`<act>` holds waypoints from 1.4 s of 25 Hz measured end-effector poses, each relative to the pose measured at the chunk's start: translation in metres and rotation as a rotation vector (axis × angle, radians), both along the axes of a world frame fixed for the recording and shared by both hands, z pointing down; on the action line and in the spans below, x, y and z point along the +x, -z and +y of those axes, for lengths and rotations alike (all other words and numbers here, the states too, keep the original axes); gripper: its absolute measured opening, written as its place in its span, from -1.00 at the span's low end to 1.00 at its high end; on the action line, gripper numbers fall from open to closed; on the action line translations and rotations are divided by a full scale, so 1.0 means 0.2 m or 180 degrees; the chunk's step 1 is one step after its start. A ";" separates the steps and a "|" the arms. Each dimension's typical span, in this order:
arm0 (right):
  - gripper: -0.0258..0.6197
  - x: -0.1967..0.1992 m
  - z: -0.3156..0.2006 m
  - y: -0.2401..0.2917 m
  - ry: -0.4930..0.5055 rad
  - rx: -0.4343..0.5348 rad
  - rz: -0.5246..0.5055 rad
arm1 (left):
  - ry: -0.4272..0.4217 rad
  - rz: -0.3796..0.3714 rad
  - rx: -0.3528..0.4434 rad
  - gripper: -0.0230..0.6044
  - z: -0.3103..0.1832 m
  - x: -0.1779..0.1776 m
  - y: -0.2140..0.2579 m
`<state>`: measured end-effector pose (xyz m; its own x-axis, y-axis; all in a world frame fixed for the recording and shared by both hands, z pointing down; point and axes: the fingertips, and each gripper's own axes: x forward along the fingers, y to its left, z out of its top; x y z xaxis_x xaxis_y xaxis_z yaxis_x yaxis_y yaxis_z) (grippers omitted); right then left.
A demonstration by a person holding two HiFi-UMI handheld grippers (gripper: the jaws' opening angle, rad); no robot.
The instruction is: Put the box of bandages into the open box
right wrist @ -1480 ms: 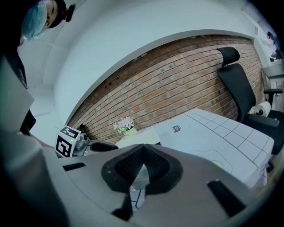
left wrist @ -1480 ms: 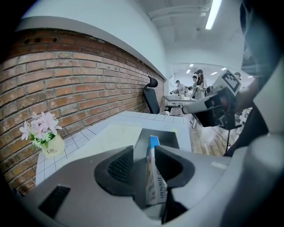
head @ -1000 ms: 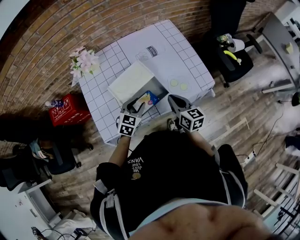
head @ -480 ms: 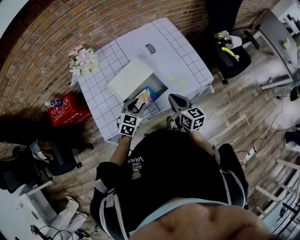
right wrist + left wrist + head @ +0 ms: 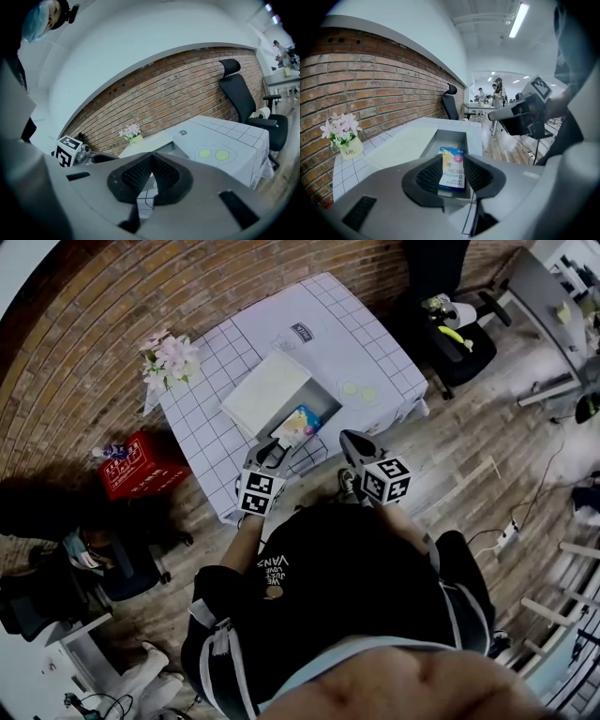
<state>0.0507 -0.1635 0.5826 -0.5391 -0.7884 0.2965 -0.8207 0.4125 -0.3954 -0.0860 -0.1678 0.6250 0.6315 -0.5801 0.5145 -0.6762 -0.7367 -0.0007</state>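
The box of bandages [image 5: 453, 169], a small blue and white carton with a pink patch, stands on end between the pads of the left gripper [image 5: 453, 177], whose jaws are closed only as far as the carton's width and press on its two broad sides. In the head view the carton [image 5: 296, 421] sits at the near, uncovered end of the open box [image 5: 272, 390], just ahead of the left gripper [image 5: 269, 450]; whether it touches the box cannot be told. From the left gripper view the grey hollow of the open box [image 5: 451, 139] lies directly behind the carton, with its pale lid stretching away to the left. The right gripper [image 5: 151, 174] has its pads meeting at the tips with nothing between them, and in the head view it [image 5: 353, 441] hangs off the table's near edge, to the right of the open box. The table [image 5: 370, 348] wears a white cloth with a grid pattern and carries two yellow-green discs [image 5: 356, 390] near its right side and a pot of pale pink flowers [image 5: 169, 357] at its left corner by the brick wall. A red crate [image 5: 131, 465] stands on the floor beside the table, and a black office chair [image 5: 461, 345] stands beyond its right end.
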 end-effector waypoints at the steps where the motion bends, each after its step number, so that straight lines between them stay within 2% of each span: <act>1: -0.94 -0.01 0.02 0.00 -0.0026 0.0001 0.0002 | -0.0021 0.0018 0.0003 -0.48 0.01 -0.01 0.00; 6: -0.94 -0.07 0.10 0.00 -0.0159 0.0023 0.0010 | -0.0120 0.0132 -0.0006 -0.51 0.08 -0.07 0.01; 11: -0.94 -0.11 0.20 0.00 -0.0308 0.0035 0.0033 | -0.0235 0.0243 0.0051 -0.69 0.15 -0.11 0.04; 21: -0.94 -0.18 0.34 -0.03 -0.0458 0.0003 0.0071 | -0.0263 0.0451 0.0154 -0.86 0.27 -0.20 0.10; 35: -0.94 -0.22 0.43 0.00 -0.0246 0.0037 0.0141 | -0.0134 0.0590 0.0131 -0.89 0.41 -0.20 0.14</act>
